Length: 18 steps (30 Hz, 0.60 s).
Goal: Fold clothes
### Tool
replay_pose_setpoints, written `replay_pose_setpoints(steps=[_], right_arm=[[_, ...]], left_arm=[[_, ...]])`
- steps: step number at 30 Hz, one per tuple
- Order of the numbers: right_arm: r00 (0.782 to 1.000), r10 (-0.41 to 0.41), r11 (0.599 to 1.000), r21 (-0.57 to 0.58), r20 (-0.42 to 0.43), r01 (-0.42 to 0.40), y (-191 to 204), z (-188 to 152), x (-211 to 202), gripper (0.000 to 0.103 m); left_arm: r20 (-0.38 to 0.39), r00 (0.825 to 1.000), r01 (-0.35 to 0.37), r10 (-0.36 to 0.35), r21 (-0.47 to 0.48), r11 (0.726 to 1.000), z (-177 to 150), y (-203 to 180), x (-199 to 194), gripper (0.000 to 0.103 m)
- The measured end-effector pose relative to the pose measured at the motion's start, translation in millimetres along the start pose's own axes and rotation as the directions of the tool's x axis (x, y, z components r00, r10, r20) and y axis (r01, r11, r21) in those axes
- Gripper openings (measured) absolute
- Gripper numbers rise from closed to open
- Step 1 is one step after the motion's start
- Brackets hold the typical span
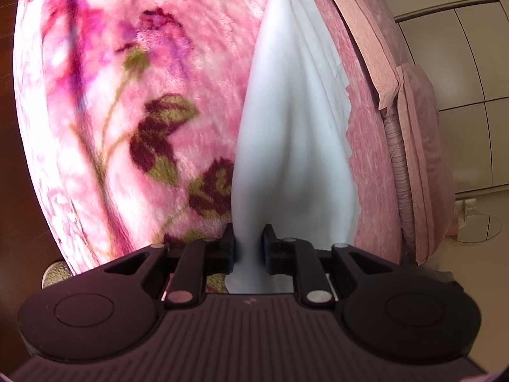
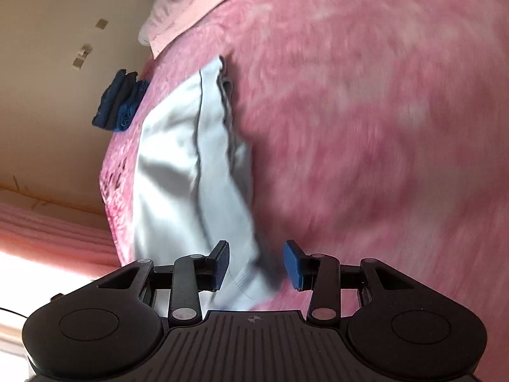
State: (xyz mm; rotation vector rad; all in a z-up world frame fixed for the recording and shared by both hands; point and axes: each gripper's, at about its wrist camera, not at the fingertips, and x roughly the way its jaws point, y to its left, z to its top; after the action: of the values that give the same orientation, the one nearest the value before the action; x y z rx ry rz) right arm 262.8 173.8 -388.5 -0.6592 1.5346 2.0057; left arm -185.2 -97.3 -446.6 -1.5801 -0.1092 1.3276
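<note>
Left gripper point(image 1: 248, 250) is pinched tight on a bunched end of the pale white-blue cloth garment point(image 1: 292, 121), which stretches away ahead over the fluffy pink flowered blanket point(image 1: 133, 102). Right gripper point(image 2: 256, 264) stands open, nothing gripped, the garment's edge lying loose between its blue pads point(image 2: 294, 264). Folded dark blue clothes point(image 2: 119, 103) sit at the blanket's far edge.

home bedroom: bed with pink floral blanket point(image 1: 127, 111), pillow point(image 1: 423, 159), wardrobe doors point(image 1: 461, 47).

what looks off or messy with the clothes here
The pale garment lies rumpled and creased on the pink blanket, one end pinched up by the left gripper. The right gripper is open. Nothing spilled or damaged.
</note>
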Motion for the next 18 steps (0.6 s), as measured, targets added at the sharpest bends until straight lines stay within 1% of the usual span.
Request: replay_pose_setpoints(steps=[1,2,4,5,8,10,13,14,16,18], right_arm=[[1.000,0.009,1.000,-0.019,-0.011,-0.009,-1.4,7.1,5.9,0.042],[0.999,0.035,0.999,-0.036,-0.039,-0.037,-7.8,11.3,12.1,0.042],[0.991,0.077,0.995,-0.051,-0.113,-0.083,-15.9,21.7,30.9,0.042],[0.983,0.101,0.992,-0.062,-0.154,-0.111,-16.6,27.8,44.6,0.042],[0.957,0.183,0.979,-0.047,-0.227,-0.198,-19.4,43.2,71.2,0.042],[0.941,0.208,0.973,-0.040,-0.265,-0.226,-19.7,49.8,84.1,0.041],[0.921,0.243,0.963,-0.038,-0.305,-0.266,-21.0,53.3,92.2,0.041],[0.911,0.257,0.959,-0.035,-0.322,-0.283,-21.4,52.4,93.7,0.041],[0.892,0.286,0.949,-0.025,-0.351,-0.314,-22.3,50.4,96.7,0.041],[0.882,0.312,0.943,0.002,-0.354,-0.333,-24.9,48.5,100.3,0.041]], left_arm=[[0.001,1.000,0.003,-0.003,0.000,1.000,0.2,1.0,-0.6,0.015],[0.002,1.000,0.005,-0.005,0.001,1.000,0.4,2.0,-1.2,0.015],[0.005,1.000,0.013,-0.013,0.002,1.000,1.1,3.3,-2.1,0.015],[0.008,1.000,0.015,-0.015,0.002,1.000,2.6,3.3,-1.5,0.016],[0.015,0.999,0.032,-0.032,-0.005,0.999,9.6,5.9,1.9,0.018],[0.020,0.999,0.044,-0.044,-0.012,0.999,15.1,6.7,5.6,0.018],[0.015,0.998,0.056,-0.055,-0.011,0.998,19.4,7.1,9.2,0.018],[0.013,0.998,0.061,-0.061,-0.018,0.998,18.7,8.2,8.8,0.018],[0.011,0.997,0.075,-0.075,-0.047,0.996,17.9,12.5,8.0,0.018],[0.010,0.996,0.091,-0.091,-0.081,0.993,17.7,17.4,7.8,0.017]])
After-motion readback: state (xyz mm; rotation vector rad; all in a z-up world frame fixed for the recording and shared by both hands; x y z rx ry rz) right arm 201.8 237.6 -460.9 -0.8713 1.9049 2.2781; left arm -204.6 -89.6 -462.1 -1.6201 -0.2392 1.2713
